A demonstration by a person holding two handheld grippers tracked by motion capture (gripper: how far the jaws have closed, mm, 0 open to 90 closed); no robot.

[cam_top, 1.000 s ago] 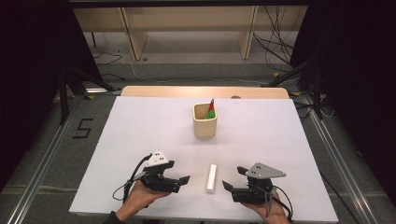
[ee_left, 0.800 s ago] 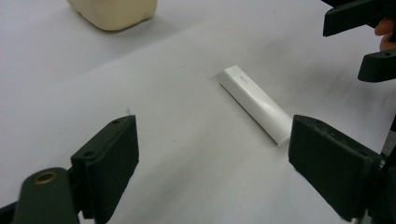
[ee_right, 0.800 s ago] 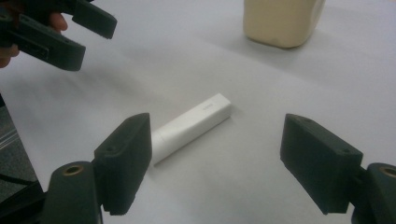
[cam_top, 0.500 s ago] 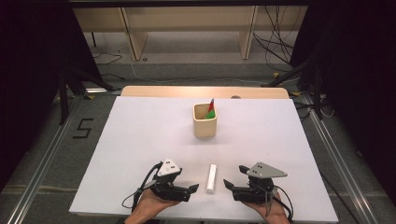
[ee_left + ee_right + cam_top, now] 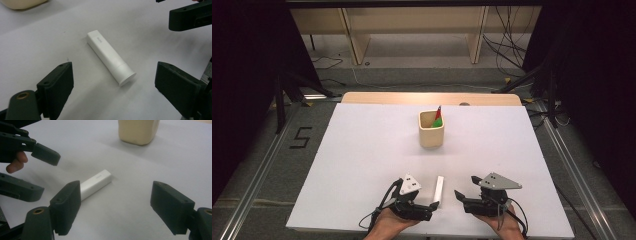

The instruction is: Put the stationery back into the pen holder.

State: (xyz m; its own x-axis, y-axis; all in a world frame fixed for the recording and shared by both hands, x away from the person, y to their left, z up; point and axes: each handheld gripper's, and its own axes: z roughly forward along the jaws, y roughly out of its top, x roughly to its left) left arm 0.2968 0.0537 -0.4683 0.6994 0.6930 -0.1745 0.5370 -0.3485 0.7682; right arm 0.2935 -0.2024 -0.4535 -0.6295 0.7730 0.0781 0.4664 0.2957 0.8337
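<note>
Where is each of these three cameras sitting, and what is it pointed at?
High view: fixed above the person's side, looking forward and down on the white table; both hands, left gripper and right gripper show.
Left gripper view: rides the left gripper, looking between its open black jaws at the white tube; the right gripper's jaws show top right.
Right gripper view: rides the right gripper, facing the beige cup; a finger of the left hand shows.
All share the tube and cup.
</note>
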